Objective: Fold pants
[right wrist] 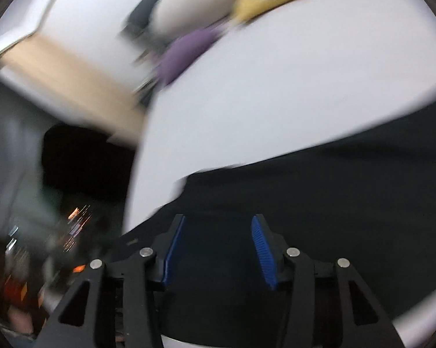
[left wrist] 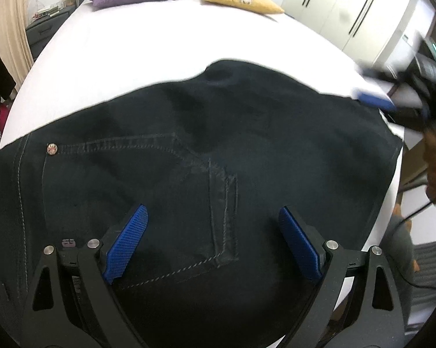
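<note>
The pants lay spread dark across the near part of the white bed, already doubled over by the look of the flat, compact shape, with a stitched back pocket uppermost. The long axis was seen to run crosswise, from the riveted corner at the left to the edge at the right side of the bed.

The left gripper was held above the pocket, pointed steeply down, its jaws spread wide with nothing between the blue pads; whether the pads brushed the cloth could not be told. The right gripper was held off the right end of the pants, jaws parted about halfway and empty, dark cloth lying beneath and ahead of them.

The coming fold was judged to turn on that right end: it lay nearer the right gripper, and would have to be carried leftward along the long axis toward the left gripper.

The left wrist view alone showed the pocket, the rivet and the right gripper as a blur at the bed's edge. The right wrist view, heavily smeared, alone showed its own jaws released, and the pants edge just beyond them.
</note>
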